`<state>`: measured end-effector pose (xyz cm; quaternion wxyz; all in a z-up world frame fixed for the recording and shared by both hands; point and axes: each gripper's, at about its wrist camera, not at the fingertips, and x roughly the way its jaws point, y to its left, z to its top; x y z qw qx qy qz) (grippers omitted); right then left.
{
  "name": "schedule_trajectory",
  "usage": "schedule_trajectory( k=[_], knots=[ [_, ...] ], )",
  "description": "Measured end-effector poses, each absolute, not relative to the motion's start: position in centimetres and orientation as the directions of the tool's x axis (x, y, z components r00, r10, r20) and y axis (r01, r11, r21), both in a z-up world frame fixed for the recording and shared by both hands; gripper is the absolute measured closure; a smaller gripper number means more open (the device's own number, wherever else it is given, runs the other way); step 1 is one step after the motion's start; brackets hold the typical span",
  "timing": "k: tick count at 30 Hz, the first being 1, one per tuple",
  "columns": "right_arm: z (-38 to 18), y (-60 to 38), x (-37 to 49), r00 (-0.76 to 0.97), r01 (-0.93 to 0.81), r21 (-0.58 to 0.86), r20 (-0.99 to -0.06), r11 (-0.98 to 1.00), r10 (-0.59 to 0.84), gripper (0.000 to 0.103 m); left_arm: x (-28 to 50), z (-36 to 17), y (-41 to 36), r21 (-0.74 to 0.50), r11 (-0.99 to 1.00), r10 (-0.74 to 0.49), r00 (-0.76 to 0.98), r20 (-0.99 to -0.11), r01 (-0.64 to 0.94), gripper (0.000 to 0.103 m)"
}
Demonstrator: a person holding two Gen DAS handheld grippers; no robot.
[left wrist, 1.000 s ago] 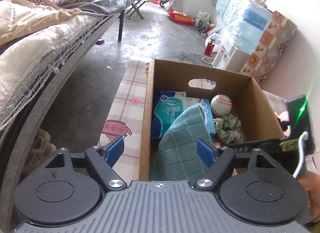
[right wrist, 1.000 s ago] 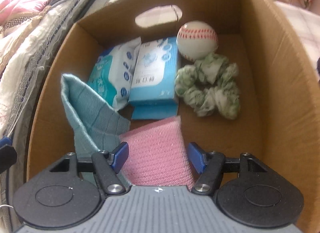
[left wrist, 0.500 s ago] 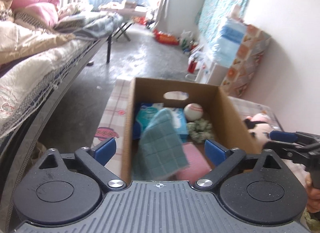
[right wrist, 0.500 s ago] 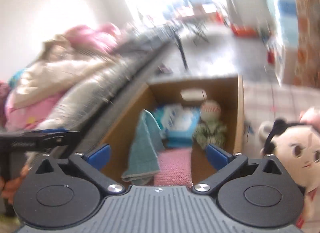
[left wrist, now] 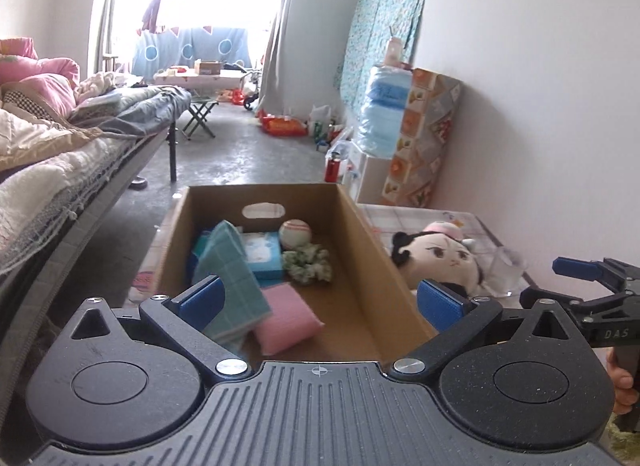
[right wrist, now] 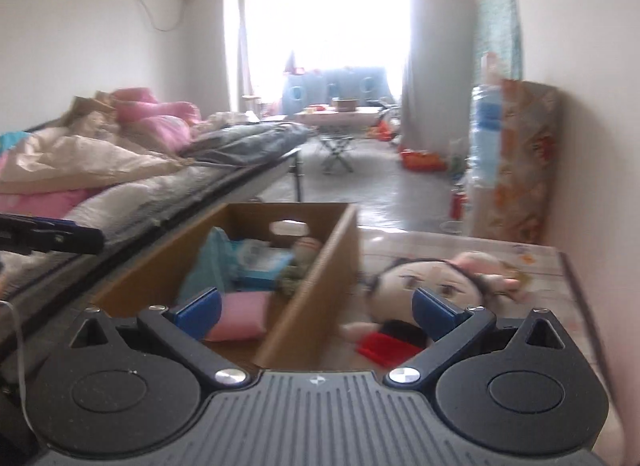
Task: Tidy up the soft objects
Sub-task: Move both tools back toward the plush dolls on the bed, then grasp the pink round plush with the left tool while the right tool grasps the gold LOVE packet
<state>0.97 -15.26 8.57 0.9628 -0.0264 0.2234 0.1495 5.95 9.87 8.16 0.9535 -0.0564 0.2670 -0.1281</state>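
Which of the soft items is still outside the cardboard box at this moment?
The plush doll, lying on the mat right of the cardboard box. The teal cloth, pink sponge, green scrunchie and ball sit inside.

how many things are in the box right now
6 visible in the box: teal cloth front left, pink sponge beside it, blue tissue pack and a second pack largely hidden behind the cloth, baseball at the back, green scrunchie. More may be hidden.
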Motion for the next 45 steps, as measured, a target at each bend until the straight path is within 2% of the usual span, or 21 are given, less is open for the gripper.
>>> schedule_trajectory(
  k=[9,15,27,34,37,41,45],
  knots=[
    [6.9,-21.7,-1.7,0.881,-0.254,0.092,-0.389,0.963,0.269,0.0,5.6,6.8,4.1,-0.065,0.976,-0.209,0.815,-0.541,0.207,0.0],
    [5.5,-24.3,-3.2,0.932,-0.126,-0.022,-0.346,0.992,0.111,0.0,6.0,6.4,0.6,-0.048,0.962,-0.251,0.793,-0.555,0.27,0.0],
    [2.3,-27.8,-2.7,0.89,0.087,0.012,-0.45,0.996,-0.072,0.0,8.6,7.3,-4.1,-0.049,0.925,-0.337,0.756,-0.562,0.376,0.0],
    [1.9,-28.0,-1.7,0.913,0.12,-0.055,-0.387,0.991,-0.132,0.0,12.0,8.4,-7.2,-0.029,0.905,-0.346,0.694,-0.632,0.425,0.0],
    [2.4,-28.4,-1.1,0.929,0.098,-0.046,-0.354,0.994,-0.108,0.0,13.7,9.2,-8.0,-0.064,0.896,-0.366,0.651,-0.664,0.439,0.0],
    [3.3,-30.1,-0.3,0.949,-0.006,0.052,-0.315,0.999,0.022,0.0,16.6,10.4,-9.3,-0.152,0.88,-0.417,0.576,-0.703,0.451,0.0],
    [4.5,-32.3,0.6,0.953,-0.086,0.153,-0.274,0.984,0.126,0.0,19.2,11.0,-11.5,-0.134,0.889,-0.392,0.575,-0.718,0.439,0.0]
  ],
)
